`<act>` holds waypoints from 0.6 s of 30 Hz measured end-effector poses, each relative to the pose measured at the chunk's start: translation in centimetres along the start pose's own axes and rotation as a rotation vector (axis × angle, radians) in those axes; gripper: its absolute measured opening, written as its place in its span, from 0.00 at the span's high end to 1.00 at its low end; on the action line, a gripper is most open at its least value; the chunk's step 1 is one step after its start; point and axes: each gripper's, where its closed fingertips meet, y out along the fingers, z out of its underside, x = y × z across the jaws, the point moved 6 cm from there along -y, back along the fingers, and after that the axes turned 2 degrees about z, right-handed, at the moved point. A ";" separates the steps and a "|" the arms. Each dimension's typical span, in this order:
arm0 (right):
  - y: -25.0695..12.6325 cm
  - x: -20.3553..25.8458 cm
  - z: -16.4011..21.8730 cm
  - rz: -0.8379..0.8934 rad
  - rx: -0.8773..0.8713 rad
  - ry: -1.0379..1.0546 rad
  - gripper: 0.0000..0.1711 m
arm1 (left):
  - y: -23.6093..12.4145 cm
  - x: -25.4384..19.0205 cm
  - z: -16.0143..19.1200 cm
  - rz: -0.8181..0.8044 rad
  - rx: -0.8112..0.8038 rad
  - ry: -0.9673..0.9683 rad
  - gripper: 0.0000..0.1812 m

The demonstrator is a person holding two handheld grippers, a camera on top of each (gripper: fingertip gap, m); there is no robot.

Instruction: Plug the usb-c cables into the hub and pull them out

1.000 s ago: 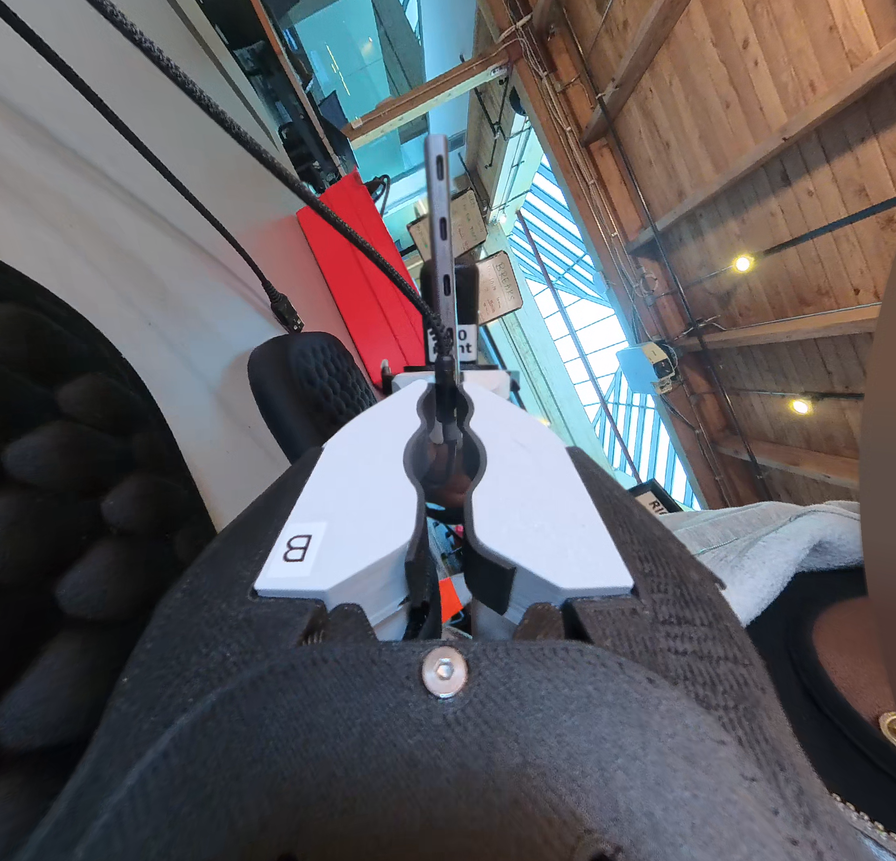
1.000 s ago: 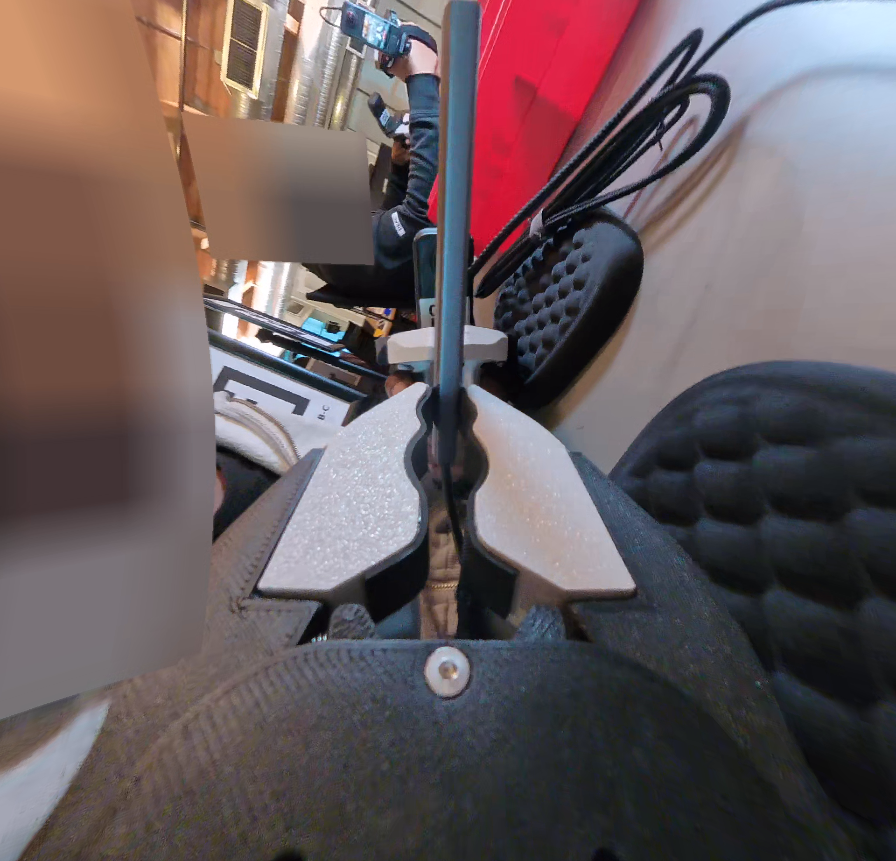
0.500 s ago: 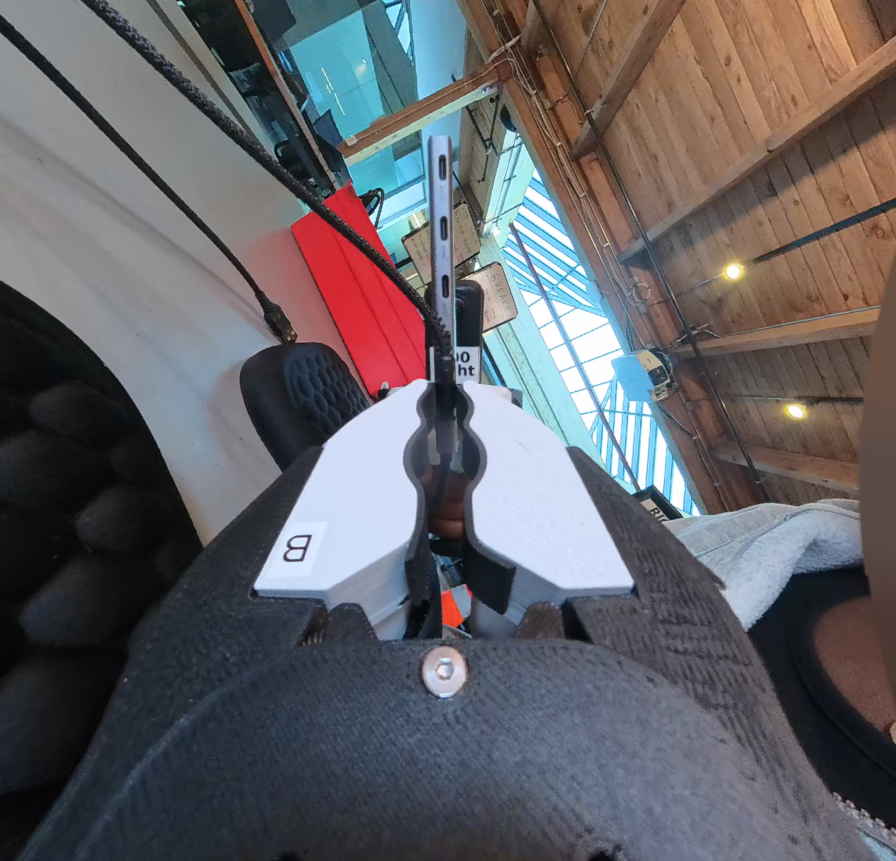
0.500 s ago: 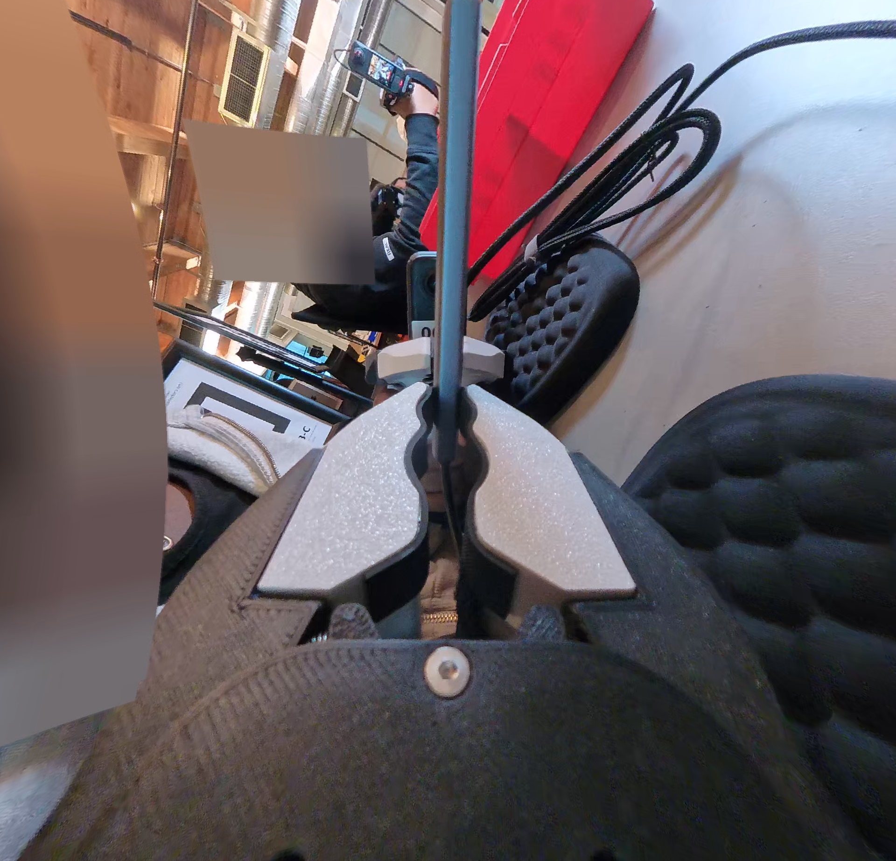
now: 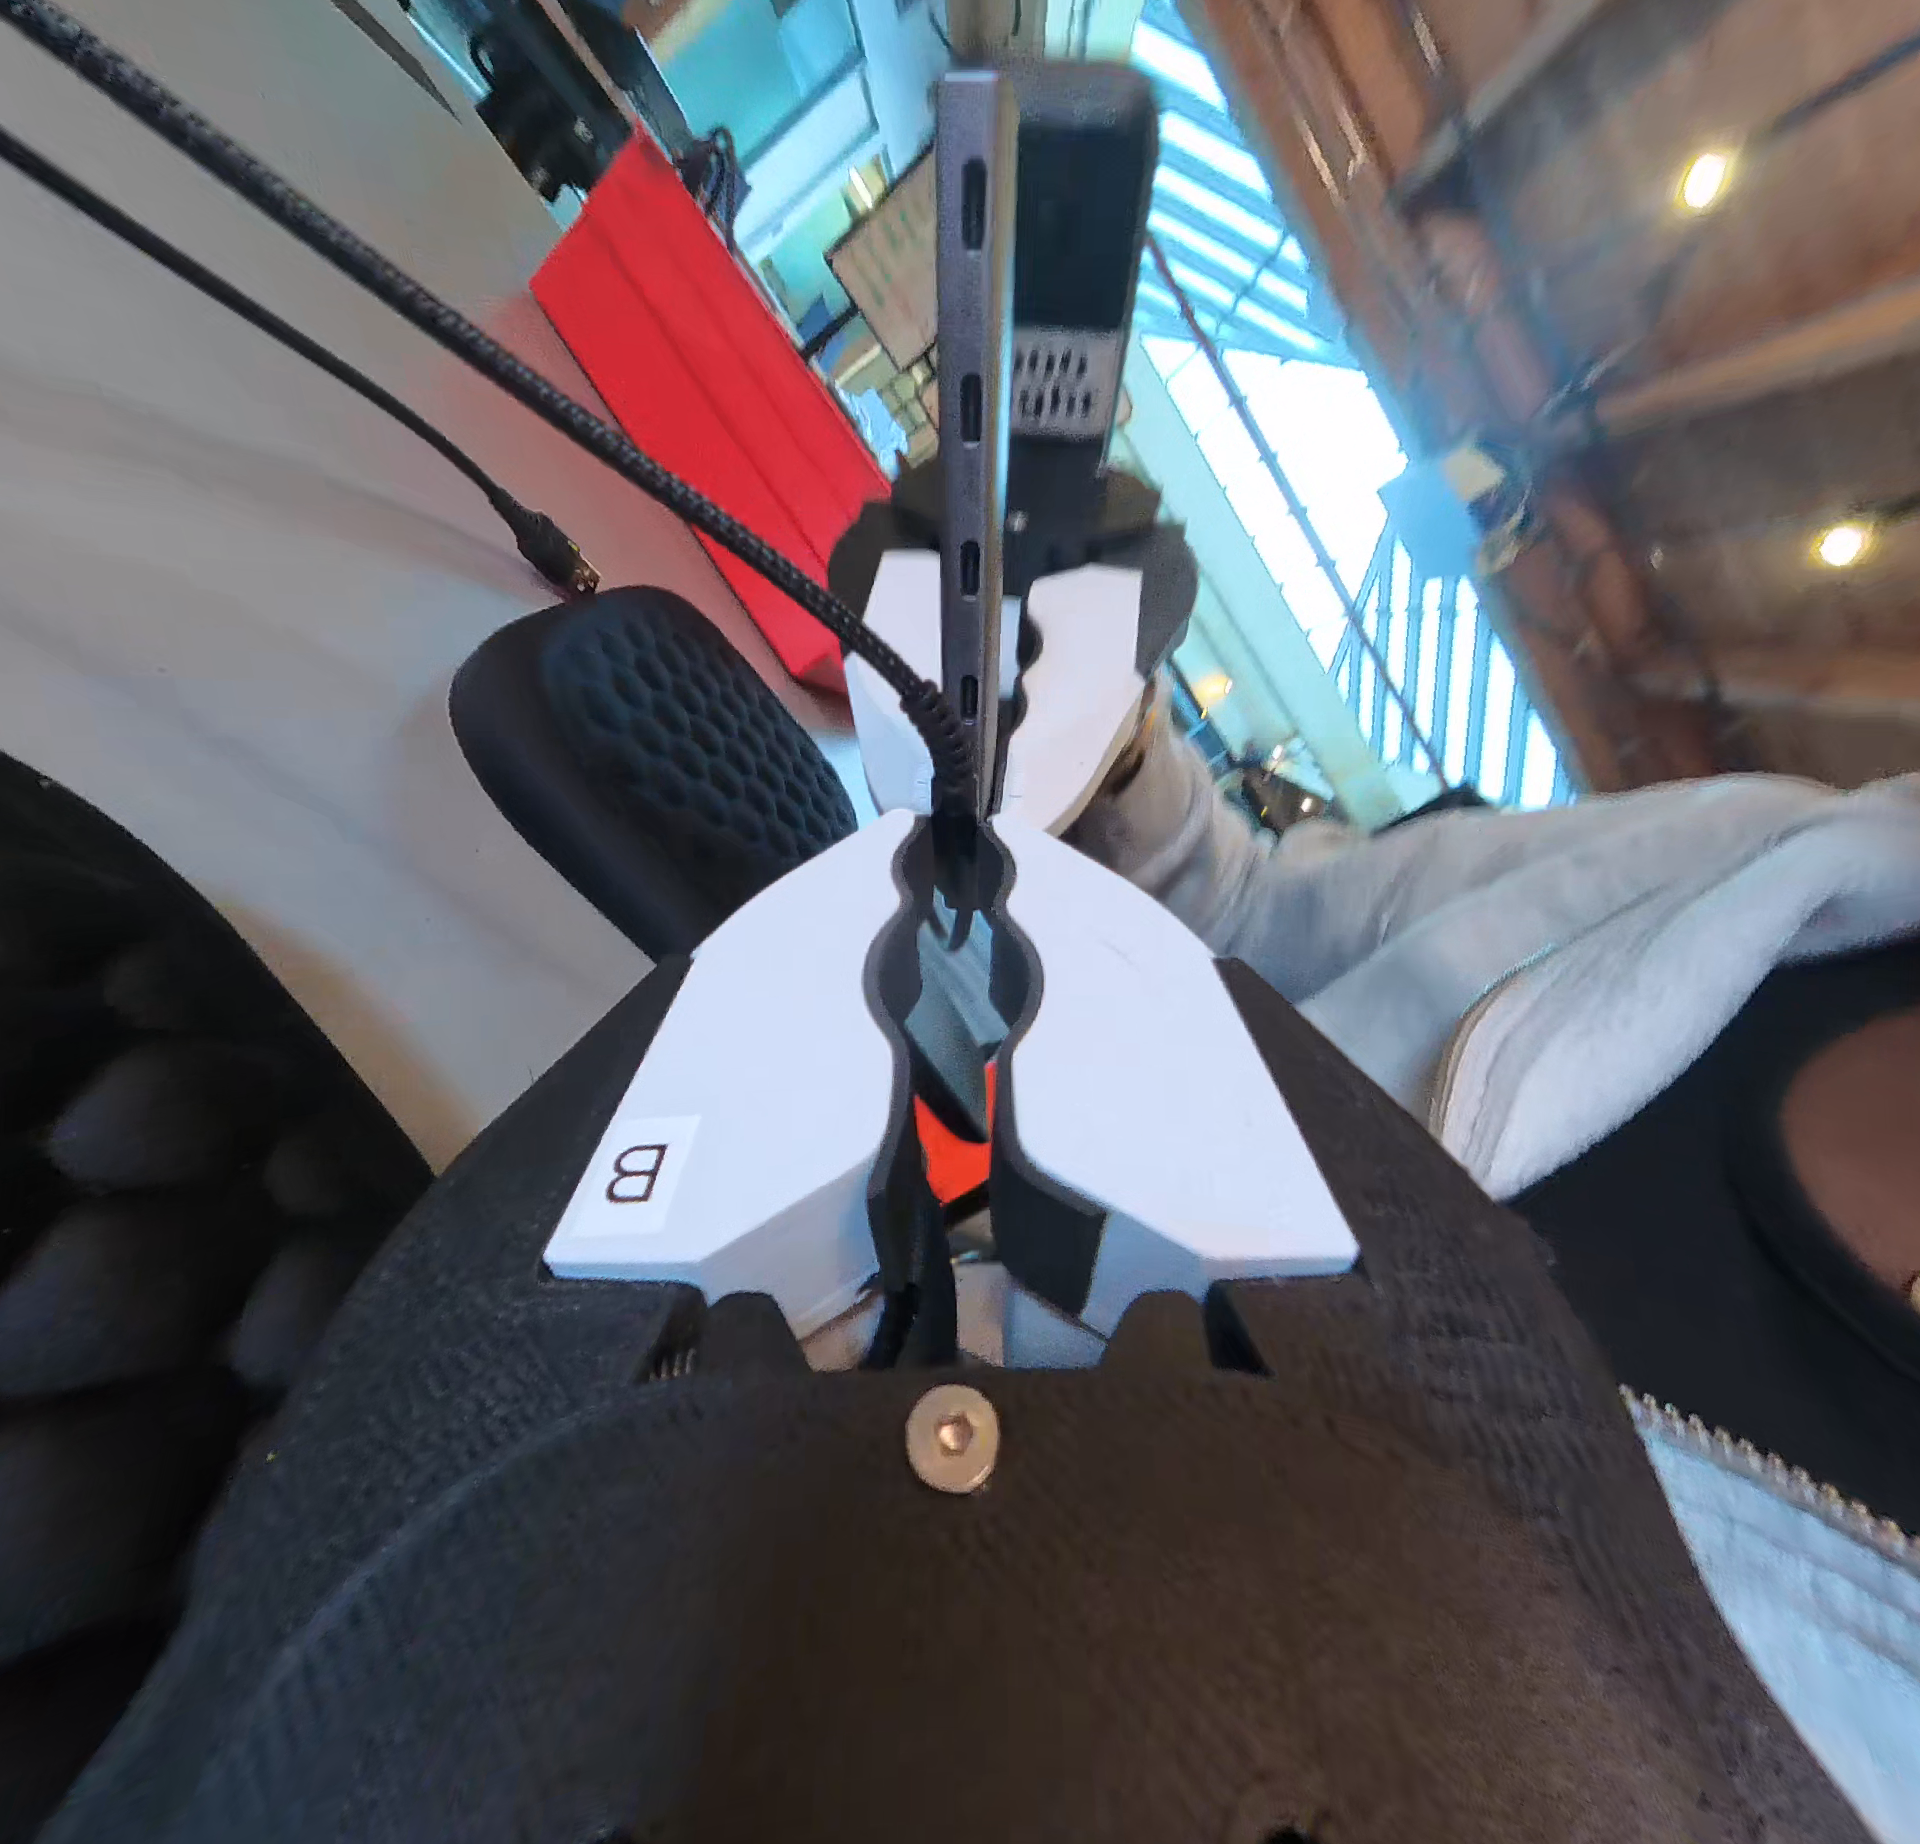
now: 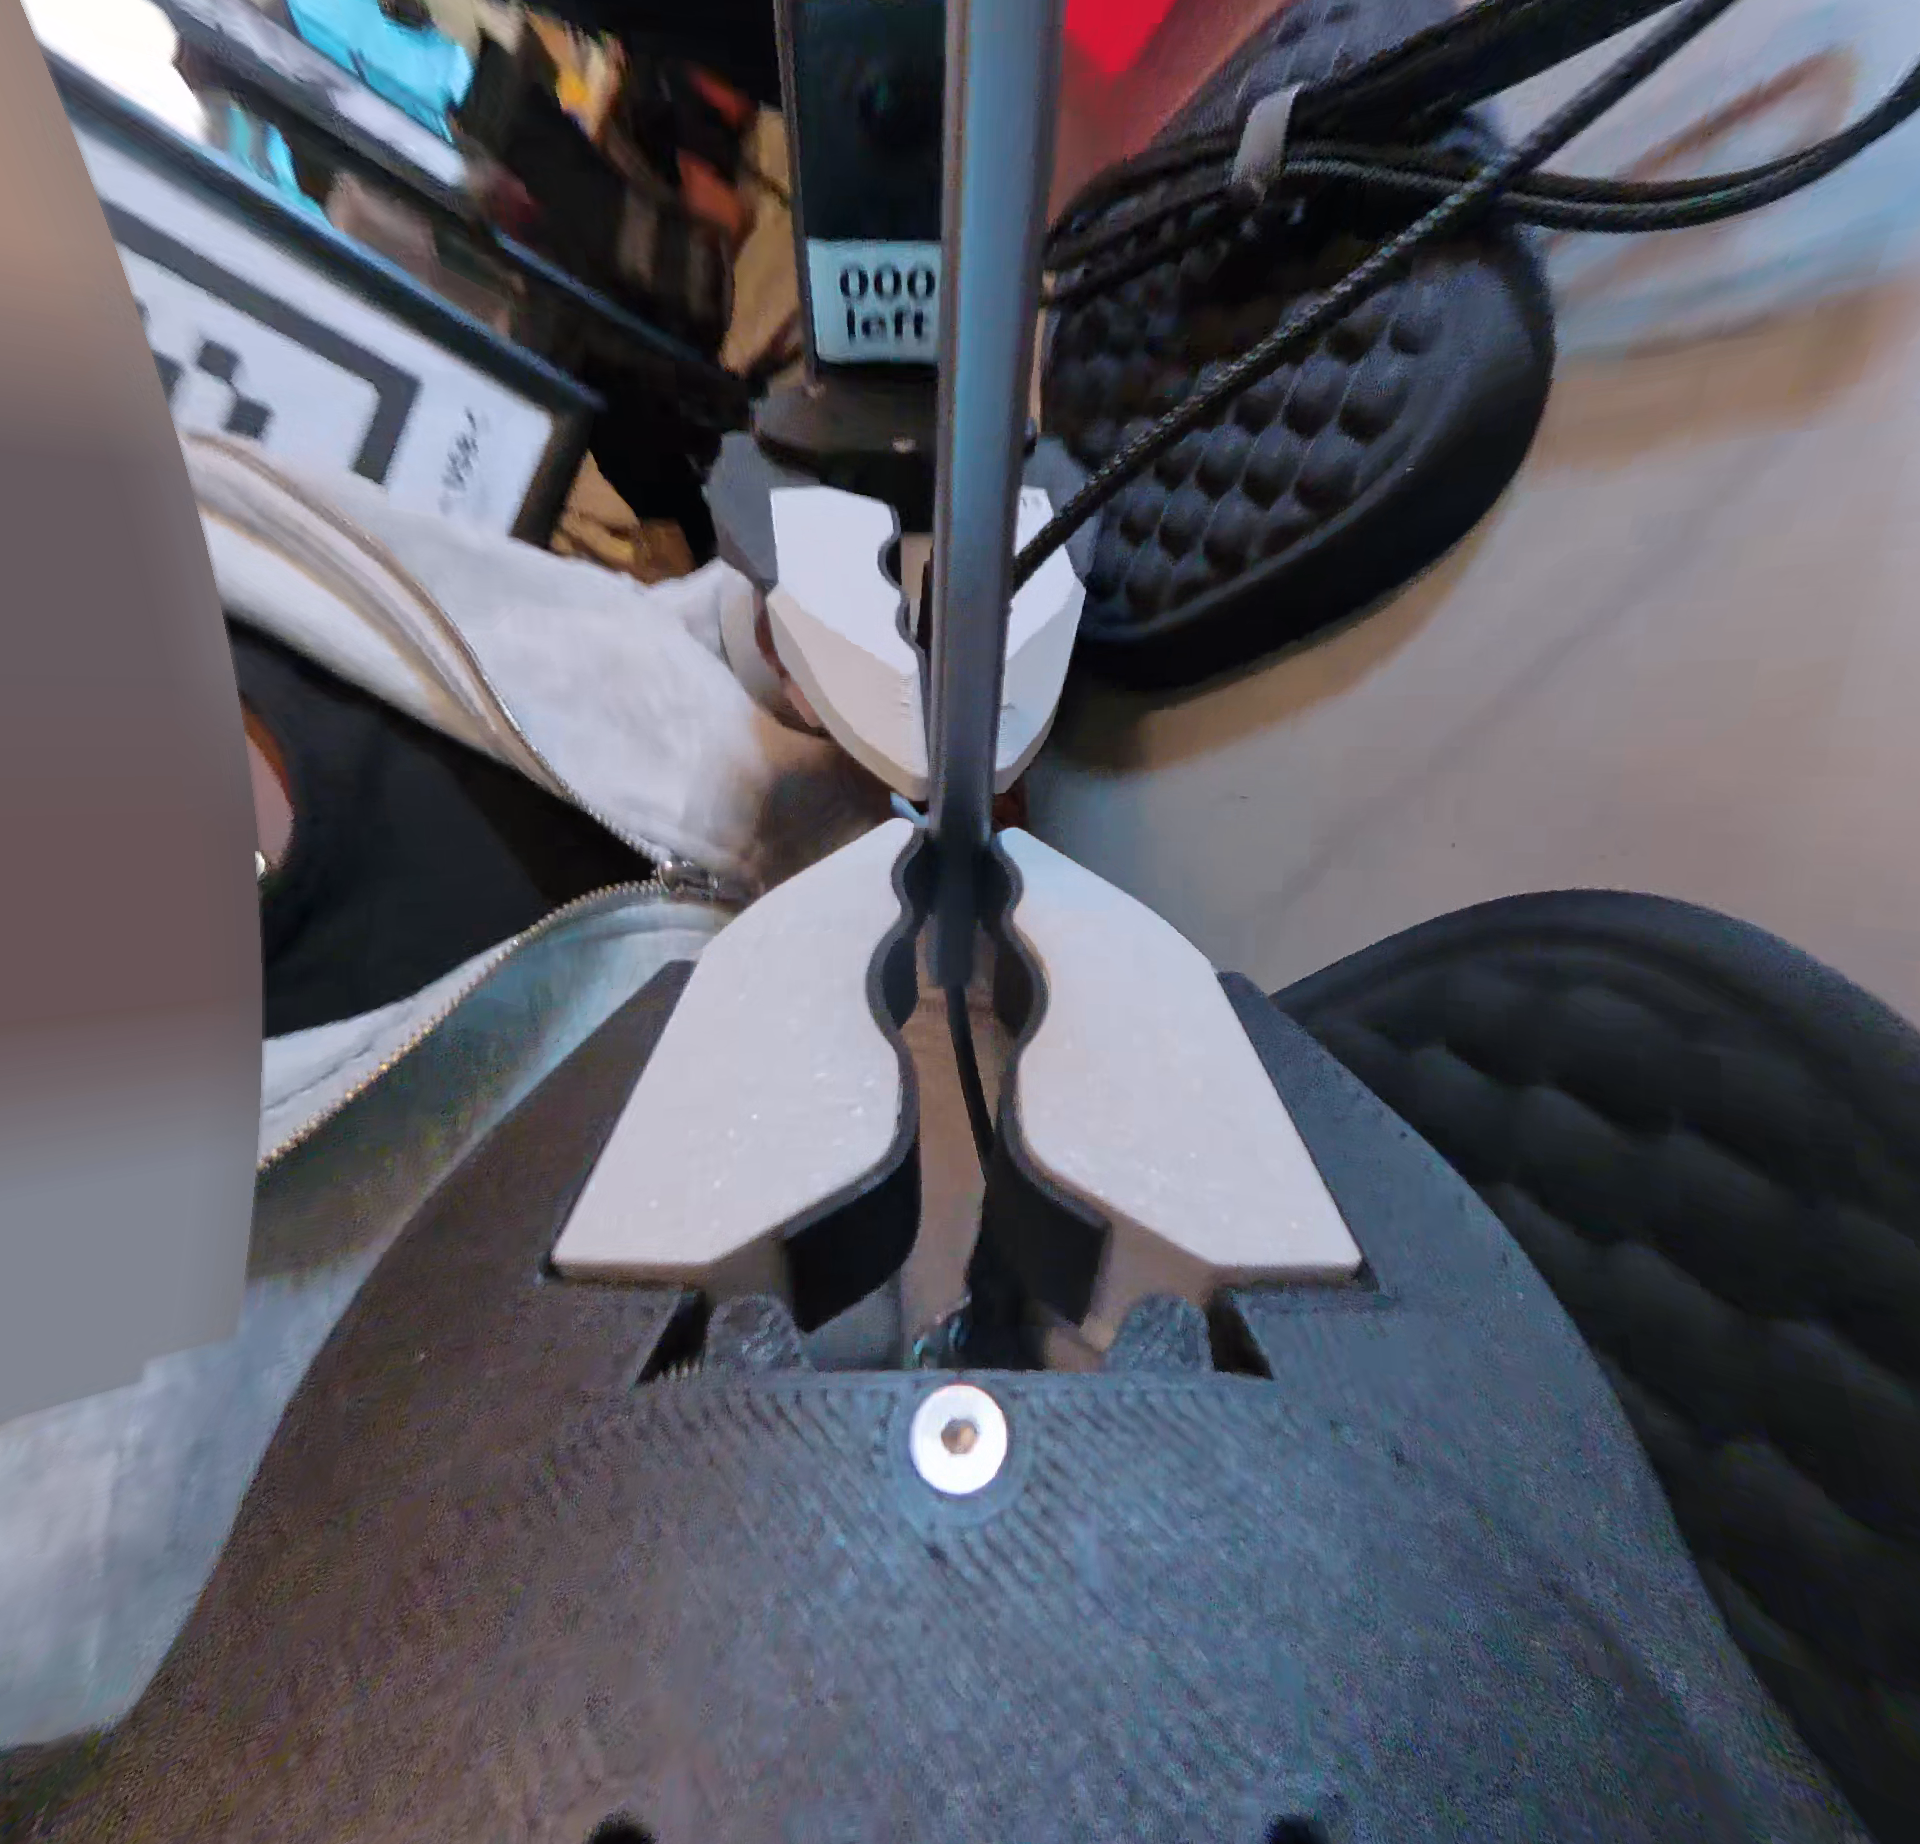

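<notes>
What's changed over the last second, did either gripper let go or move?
The two grippers have closed in on each other: the right gripper now sits just beyond the left gripper. Neither let go: the left still clamps the braided cable plug, the right still clamps the grey hub. The loose cable end still lies on the table.

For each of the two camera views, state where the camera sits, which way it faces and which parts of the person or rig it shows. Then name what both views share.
Left wrist view: sits on the left gripper, facing along its fingers at the hub's port edge, with the right gripper beyond; a grey sleeve shows.
Right wrist view: sits on the right gripper, facing the hub's plain edge and the left gripper; a zipped grey jacket shows.
Shared: hub, both grippers, braided cable, white table.
</notes>
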 end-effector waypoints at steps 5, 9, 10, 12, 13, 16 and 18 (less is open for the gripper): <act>1.5 0.2 0.3 0.000 0.187 -0.053 0.93 | 0.1 -0.3 0.3 -0.022 0.035 0.049 0.95; 2.4 0.2 0.0 -0.041 0.138 -0.030 0.94 | 0.0 -0.4 -0.2 -0.013 0.028 0.051 0.96; 2.3 0.0 0.1 -0.025 0.152 -0.047 0.94 | 0.1 -0.3 -0.2 -0.032 0.049 0.070 0.95; 2.1 -0.1 -0.2 -0.014 0.137 -0.036 0.94 | 0.1 -0.2 -0.6 -0.041 0.051 0.086 0.95; 2.0 -0.2 -0.5 -0.003 0.108 -0.032 0.94 | 0.1 -0.1 -0.9 -0.037 0.044 0.075 0.95; 1.2 -0.4 -1.2 0.002 -0.042 0.009 0.92 | -0.3 0.3 -1.3 -0.022 -0.016 0.015 0.95; 0.8 -0.5 -1.1 -0.024 -0.151 0.059 0.89 | -0.6 0.4 -1.4 -0.037 -0.063 -0.003 0.95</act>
